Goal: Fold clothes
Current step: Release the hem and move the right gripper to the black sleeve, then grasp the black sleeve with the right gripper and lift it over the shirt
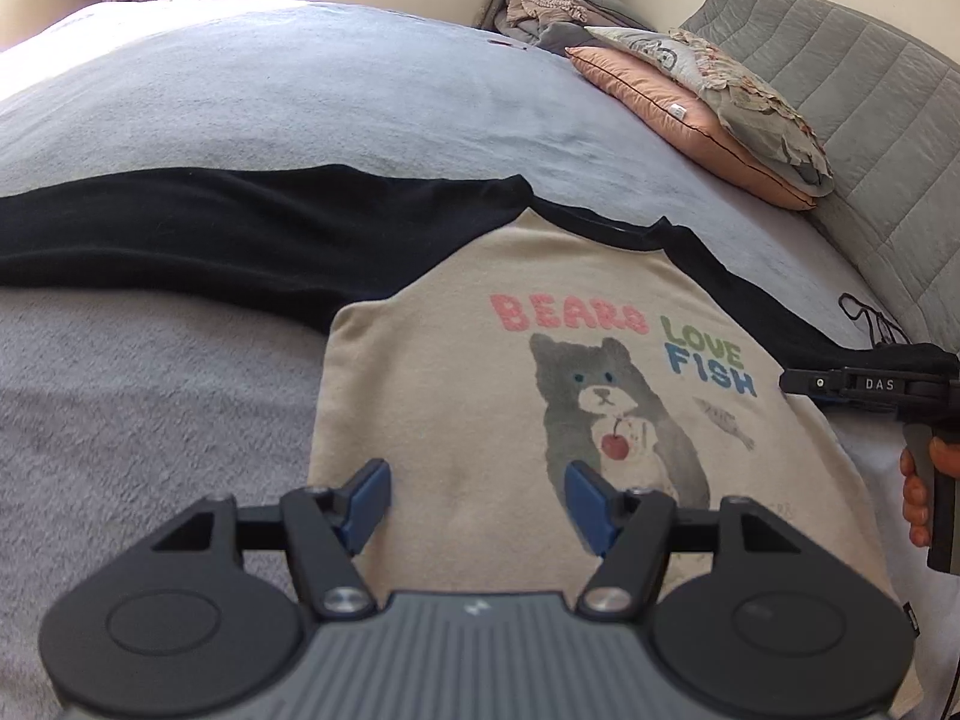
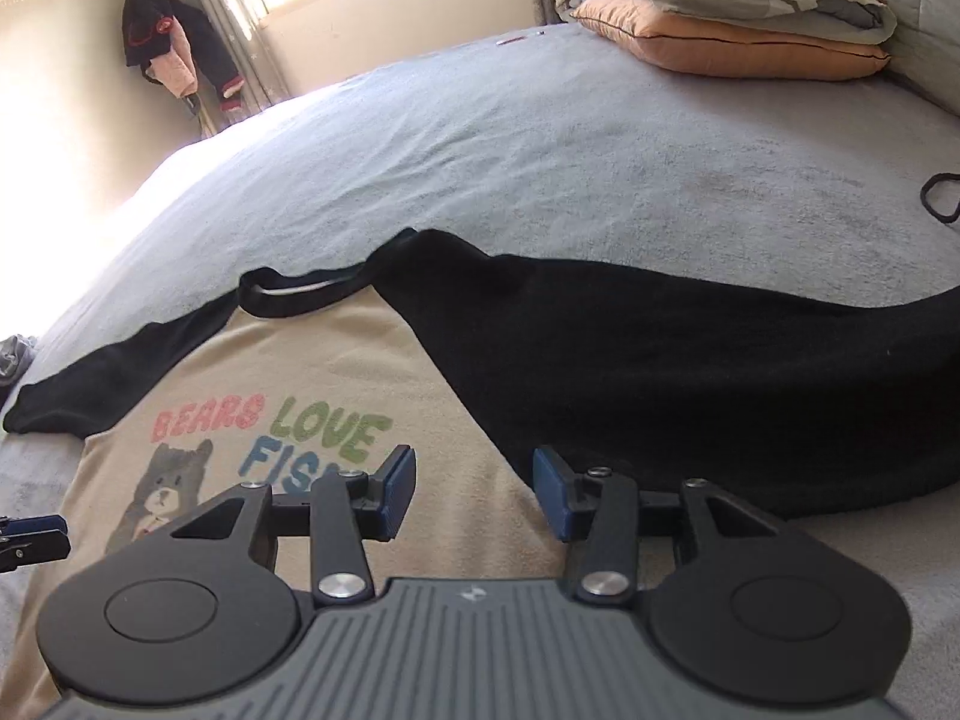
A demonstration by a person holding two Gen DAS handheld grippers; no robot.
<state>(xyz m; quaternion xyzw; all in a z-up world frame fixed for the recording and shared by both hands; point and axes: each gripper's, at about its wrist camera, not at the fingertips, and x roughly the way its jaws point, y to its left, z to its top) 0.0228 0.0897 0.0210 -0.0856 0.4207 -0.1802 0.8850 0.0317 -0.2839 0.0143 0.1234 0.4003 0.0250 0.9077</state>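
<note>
A beige shirt (image 1: 456, 396) with black sleeves and a "BEARS LOVE FISH" bear print lies face up on the grey blanket (image 1: 270, 96). One black sleeve (image 1: 198, 234) stretches out to the left in the left wrist view, and the other black sleeve (image 2: 690, 378) runs right in the right wrist view. My left gripper (image 1: 477, 480) hovers open over the shirt's lower body, nothing between its blue pads. My right gripper (image 2: 474, 474) stands open above the seam between the beige body (image 2: 336, 348) and the sleeve, empty. A hand holds the right gripper (image 1: 792, 385) at the shirt's right edge.
A pink pillow (image 1: 678, 120) under a grey patterned one (image 1: 750, 96) lies at the bed's far right, against a quilted grey headboard (image 1: 858, 90). A black cord (image 2: 942, 198) rests on the blanket. Dark and pink clothes (image 2: 174, 42) hang in the room's corner by the window.
</note>
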